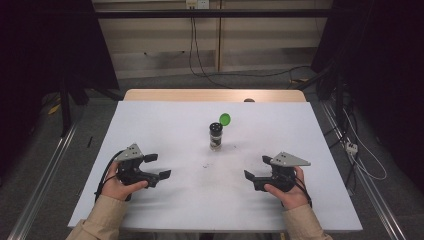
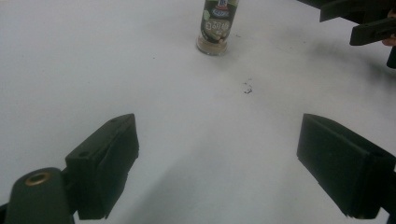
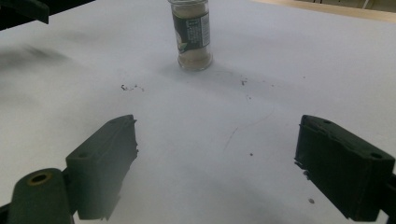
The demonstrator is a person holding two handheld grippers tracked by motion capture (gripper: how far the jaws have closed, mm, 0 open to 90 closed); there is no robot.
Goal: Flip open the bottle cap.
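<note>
Green flip lid (image 1: 225,119) open on spice jar (image 1: 216,136), frame centre | left gripper (image 1: 158,166) lower left, right gripper (image 1: 255,168) lower right, jaws spread, empty | jar untouched; reach and grasp remain

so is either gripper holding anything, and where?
Nothing held. Left gripper and right gripper are open, apart from the spice jar.

White table sheet (image 1: 165,125) covers the tabletop; bare wooden edge (image 1: 215,95) shows at the far side. Dark specks (image 1: 206,164) lie on the sheet near centre. Cables (image 1: 195,50) hang down the far wall. Power strip (image 1: 351,147) on floor, right.
</note>
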